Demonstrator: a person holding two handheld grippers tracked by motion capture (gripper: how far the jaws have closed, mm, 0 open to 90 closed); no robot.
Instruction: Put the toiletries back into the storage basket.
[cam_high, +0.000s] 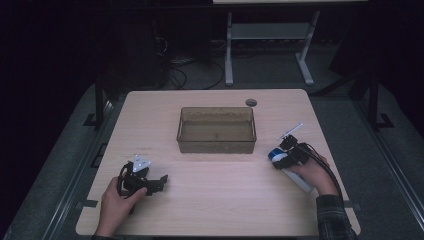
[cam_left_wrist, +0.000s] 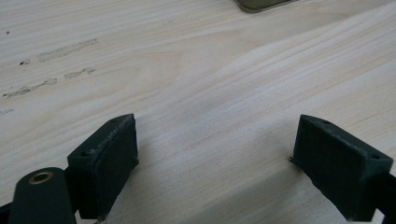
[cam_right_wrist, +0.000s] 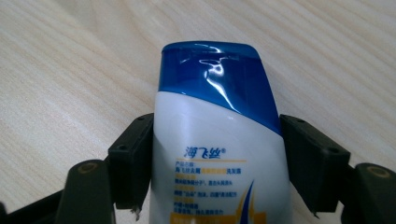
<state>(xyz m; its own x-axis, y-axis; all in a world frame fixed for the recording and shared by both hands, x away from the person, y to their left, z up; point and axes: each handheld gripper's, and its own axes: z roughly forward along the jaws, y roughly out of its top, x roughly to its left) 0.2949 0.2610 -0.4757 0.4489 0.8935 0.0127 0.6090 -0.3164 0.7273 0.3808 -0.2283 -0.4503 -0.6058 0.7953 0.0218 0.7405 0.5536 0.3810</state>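
Right gripper (cam_right_wrist: 217, 163) clamps white shampoo bottle (cam_right_wrist: 217, 140) below blue cap (cam_right_wrist: 212, 70), ready for lift toward brown bin (cam_high: 216, 130). Left gripper (cam_left_wrist: 217, 154) open, empty, parked near-left on table (cam_high: 215, 195).

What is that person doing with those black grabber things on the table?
A person holds a gripper in each hand at a wooden table. The right gripper has its jaws closed against the sides of a white bottle with a blue cap, low over the table. The left gripper is open with nothing between its jaws, close to the tabletop. A clear brownish bin sits empty in the middle of the table.
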